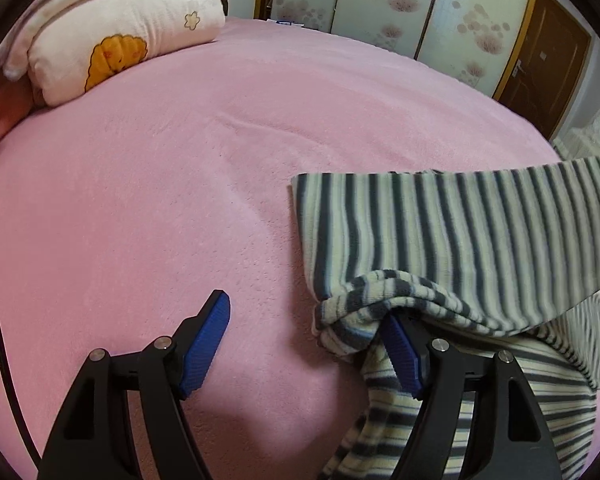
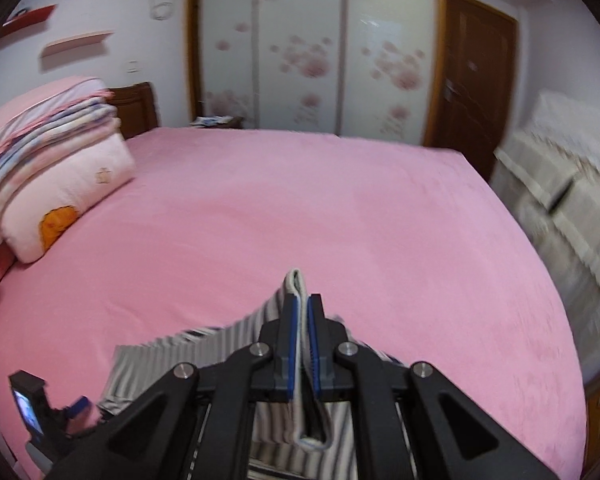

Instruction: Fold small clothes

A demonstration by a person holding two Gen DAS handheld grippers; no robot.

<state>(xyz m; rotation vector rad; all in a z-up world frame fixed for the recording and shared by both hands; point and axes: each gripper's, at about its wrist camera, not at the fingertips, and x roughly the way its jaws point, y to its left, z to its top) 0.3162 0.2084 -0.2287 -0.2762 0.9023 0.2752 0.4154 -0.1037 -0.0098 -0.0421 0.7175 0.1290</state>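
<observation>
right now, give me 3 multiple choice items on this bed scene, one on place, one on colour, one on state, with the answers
1. Where does the folded bedding stack sit on the bed?
A. far left, by the headboard
B. far right edge
C. under the garment

2. What colour is the bed cover?
A. white
B. pink
C. green

3. How does the right gripper stand?
A. wide open and bare
B. shut on the striped garment
C. out of view

Answers:
1 A, the right wrist view shows the stack at the left against the wooden headboard.
2 B, pink cloth covers the whole bed in both views.
3 B, its blue pads pinch a folded edge of striped cloth, while the left gripper stands open with cloth draped over one finger.
</observation>
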